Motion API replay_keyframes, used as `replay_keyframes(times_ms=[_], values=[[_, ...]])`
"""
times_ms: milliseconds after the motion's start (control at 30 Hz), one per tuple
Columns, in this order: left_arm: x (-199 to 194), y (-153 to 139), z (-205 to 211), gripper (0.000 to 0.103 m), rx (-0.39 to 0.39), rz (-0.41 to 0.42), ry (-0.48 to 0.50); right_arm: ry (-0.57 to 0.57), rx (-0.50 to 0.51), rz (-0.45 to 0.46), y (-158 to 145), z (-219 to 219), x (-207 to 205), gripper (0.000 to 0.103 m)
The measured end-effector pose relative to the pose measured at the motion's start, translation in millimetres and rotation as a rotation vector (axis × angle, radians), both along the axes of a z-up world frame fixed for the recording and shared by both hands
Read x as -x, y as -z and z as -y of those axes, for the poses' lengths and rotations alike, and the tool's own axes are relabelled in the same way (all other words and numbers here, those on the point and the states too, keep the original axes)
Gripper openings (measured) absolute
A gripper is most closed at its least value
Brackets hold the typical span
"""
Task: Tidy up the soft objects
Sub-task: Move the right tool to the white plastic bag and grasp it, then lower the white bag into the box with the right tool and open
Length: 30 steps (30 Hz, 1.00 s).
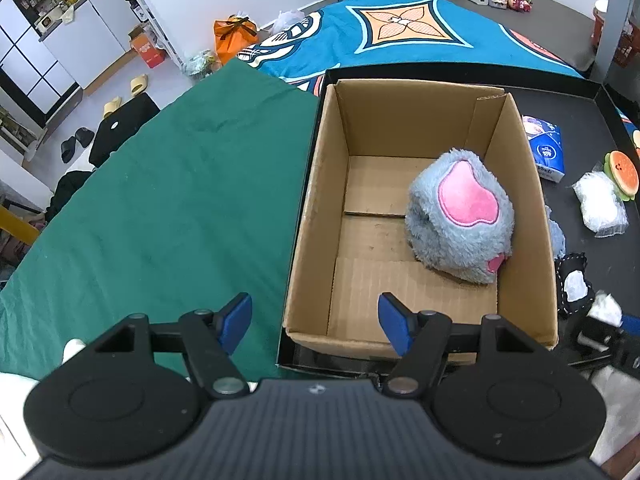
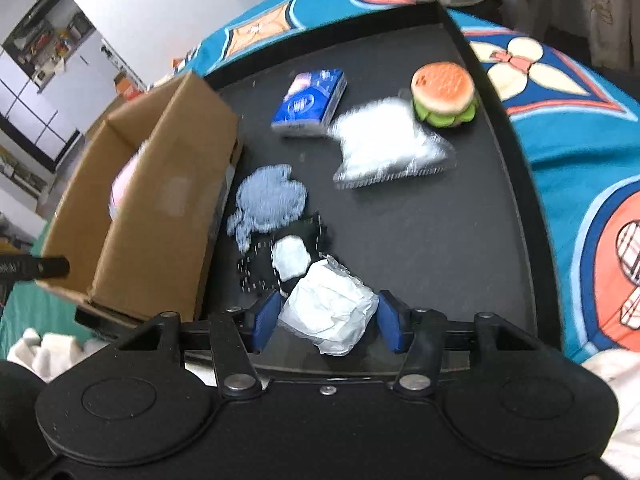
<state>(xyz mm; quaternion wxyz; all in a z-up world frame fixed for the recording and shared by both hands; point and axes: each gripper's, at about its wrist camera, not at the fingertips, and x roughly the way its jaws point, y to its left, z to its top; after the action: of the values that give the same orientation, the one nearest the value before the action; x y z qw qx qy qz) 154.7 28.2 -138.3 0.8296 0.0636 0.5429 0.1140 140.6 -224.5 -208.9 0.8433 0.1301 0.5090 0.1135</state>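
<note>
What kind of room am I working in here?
Most likely a lived-in home room, not a lab: slippers and shoes lie on the floor, white cabinets hold clutter, and the work surface is covered by a patterned blue blanket.

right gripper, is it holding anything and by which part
The right gripper brackets a white crumpled packet across its sides, but a firm grip cannot be told. The left gripper holds nothing.

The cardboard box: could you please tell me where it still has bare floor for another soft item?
The cardboard box is bare along its left wall and near edge. The grey plush crowds the right wall.
</note>
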Motion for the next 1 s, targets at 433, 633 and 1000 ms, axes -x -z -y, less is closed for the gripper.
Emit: replay_keyframes(times_ms=[433, 633, 1000], values=[[0.8, -7.5, -10.1, 0.068, 0.001, 0.021, -0.009, 0.057, -0.049, 0.165, -44.9, 3.5, -5.8, 0.052], [2.8, -11.5, -19.0, 0.068, 0.022, 0.035, -0.020, 0.059, -0.043, 0.225, -57.2, -5.6, -12.8, 0.052], [3.0, -17.7, -31.5, 0.068, 0.056, 0.062, -0.009, -0.003, -0.033, 0.290, -69.9, -36.1, -13.7, 0.052]])
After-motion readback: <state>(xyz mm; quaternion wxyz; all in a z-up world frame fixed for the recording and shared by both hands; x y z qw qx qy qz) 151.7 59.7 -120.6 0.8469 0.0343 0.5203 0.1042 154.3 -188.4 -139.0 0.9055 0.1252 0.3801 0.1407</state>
